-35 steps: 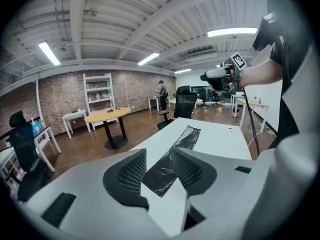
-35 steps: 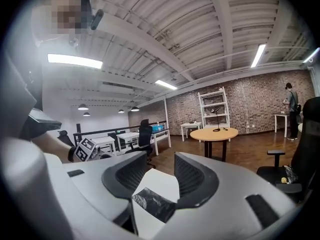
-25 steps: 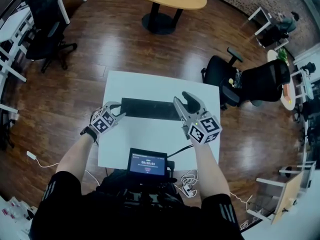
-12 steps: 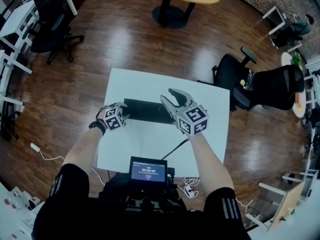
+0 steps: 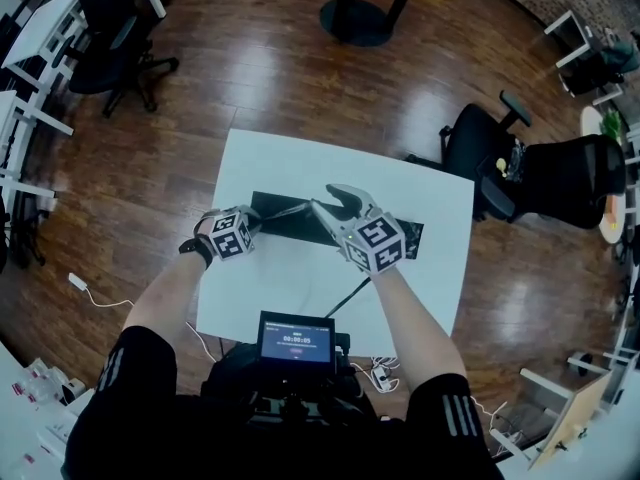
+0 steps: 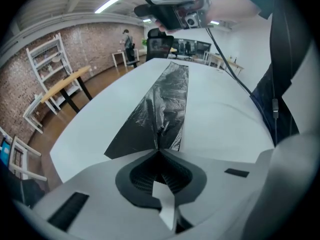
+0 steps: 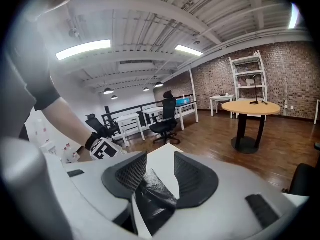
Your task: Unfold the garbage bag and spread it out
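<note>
- Garbage bag (image 5: 290, 218): long folded black strip, flat across the middle of the white table (image 5: 300, 163).
- Left gripper (image 5: 252, 215): clamped fully together on the strip's left end, the plastic crinkled and pulled up slightly at the jaws.
- Right gripper (image 5: 330, 200): jaws well apart, low over the strip near its middle, with wrinkled plastic between the pads but not pinched.

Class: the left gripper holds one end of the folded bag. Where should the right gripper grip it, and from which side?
Probably the raised ridge of the bag beside the left gripper, from above, right gripper fingers straddling it. Elsewhere the strip lies flat on the table, leaving little to pinch.
</note>
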### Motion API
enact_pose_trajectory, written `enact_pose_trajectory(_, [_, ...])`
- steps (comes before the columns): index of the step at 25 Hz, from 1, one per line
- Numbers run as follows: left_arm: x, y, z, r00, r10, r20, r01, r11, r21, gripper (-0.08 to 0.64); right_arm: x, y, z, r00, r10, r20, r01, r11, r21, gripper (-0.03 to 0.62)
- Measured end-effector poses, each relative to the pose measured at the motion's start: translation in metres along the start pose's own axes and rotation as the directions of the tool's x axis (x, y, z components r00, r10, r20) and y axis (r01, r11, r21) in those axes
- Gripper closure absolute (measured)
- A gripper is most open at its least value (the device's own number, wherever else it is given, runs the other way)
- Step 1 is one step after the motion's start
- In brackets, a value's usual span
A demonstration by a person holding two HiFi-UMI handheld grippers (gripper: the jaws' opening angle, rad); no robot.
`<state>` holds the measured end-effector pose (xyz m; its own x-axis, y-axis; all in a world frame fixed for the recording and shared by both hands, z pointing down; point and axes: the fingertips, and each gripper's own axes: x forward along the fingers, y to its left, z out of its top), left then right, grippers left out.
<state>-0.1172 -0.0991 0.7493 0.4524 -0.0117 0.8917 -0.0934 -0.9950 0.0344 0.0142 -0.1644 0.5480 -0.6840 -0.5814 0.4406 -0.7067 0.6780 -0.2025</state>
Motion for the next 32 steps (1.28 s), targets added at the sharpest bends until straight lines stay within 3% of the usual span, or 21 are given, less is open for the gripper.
enact_pose_trajectory(4, [-0.010,0.000,0.006,0.999,-0.013,0.038,0.014,0.999,-0.044,0.560,0.008,0.006,-0.004,1.000,0.017,-0.011,-0.017,1.000,-0.016,0.408])
enact_pose_trajectory(11, [-0.054,0.018,0.046,0.980,0.026,0.196,-0.001,0.992,-0.127,0.560,0.026,0.034,-0.015,0.990,0.087,-0.110,-0.103,0.983,-0.155,0.407])
enact_pose_trajectory(17, [-0.079,0.034,0.068,0.959,0.048,0.279,0.008,0.980,-0.197,0.560,0.050,0.067,-0.058,0.945,0.120,-0.306,-0.226,0.913,-0.340,0.387])
enact_pose_trajectory(22, [-0.086,0.041,0.081,0.947,0.063,0.314,0.008,0.975,-0.220,0.560,0.068,0.063,-0.094,0.906,0.033,-0.422,-0.240,0.862,-0.447,0.373])
enact_pose_trajectory(23, [-0.086,0.041,0.083,0.947,0.064,0.315,0.007,0.975,-0.221,0.560,0.072,0.059,-0.099,0.904,0.013,-0.428,-0.229,0.860,-0.457,0.381])
enact_pose_trajectory(29, [-0.087,0.044,0.086,0.941,0.086,0.329,-0.003,0.970,-0.243,0.560,0.087,0.043,-0.104,0.903,-0.021,-0.428,-0.173,0.896,-0.408,0.584])
enact_pose_trajectory(32, [-0.095,0.047,0.085,0.932,0.119,0.342,-0.030,0.966,-0.255,0.556,0.089,0.034,-0.096,0.911,-0.020,-0.411,-0.150,0.913,-0.378,0.586])
